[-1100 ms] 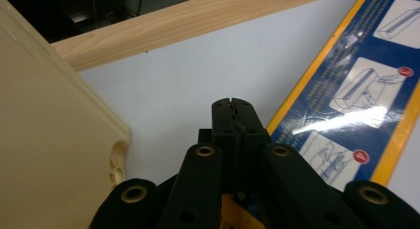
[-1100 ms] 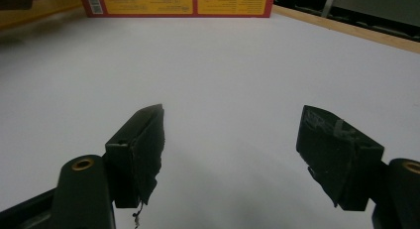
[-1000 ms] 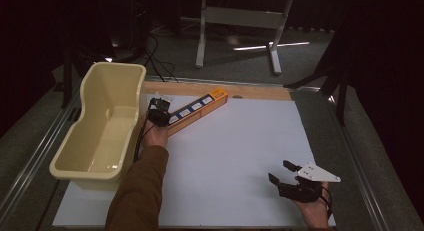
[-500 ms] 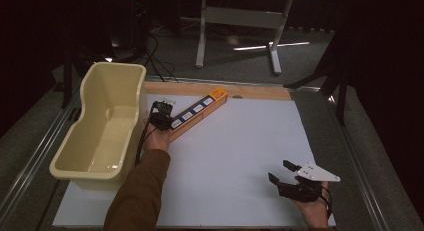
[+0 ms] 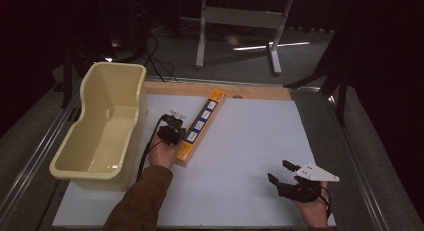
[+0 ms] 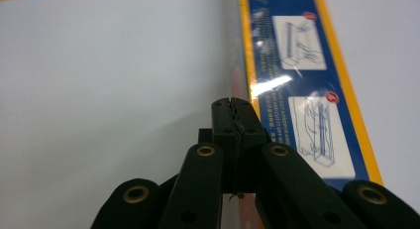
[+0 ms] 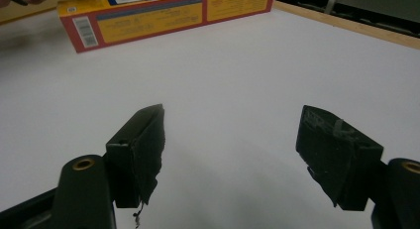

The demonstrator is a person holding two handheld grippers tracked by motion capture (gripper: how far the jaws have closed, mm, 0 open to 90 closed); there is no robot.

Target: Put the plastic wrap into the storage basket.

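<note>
A long orange box (image 5: pixel 200 125) with a blue top and white picture panels lies slantwise on the white board (image 5: pixel 250 141). My left gripper (image 5: pixel 173 125) is shut with nothing in it, and its tips rest against the box's left long side near the front end. In the left gripper view the closed tips (image 6: pixel 233 109) sit right at the box's (image 6: pixel 302 65) orange edge. My right gripper (image 5: pixel 279 173) is held low over the board at the front right, open and holding nothing. In the right gripper view its fingers (image 7: pixel 138 144) stand wide apart, with the box (image 7: pixel 163 13) far off.
A deep cream plastic tub (image 5: pixel 85 156) stands along the board's left edge, close to my left forearm. A wooden strip (image 5: pixel 260 92) borders the board's far side. Metal rails (image 5: pixel 30 161) run along the table's sides. A table frame (image 5: pixel 240 21) stands on the floor beyond.
My left gripper has moved right and toward me along the box. The box's near end has swung right, so it lies steeper. The right gripper has stayed put.
</note>
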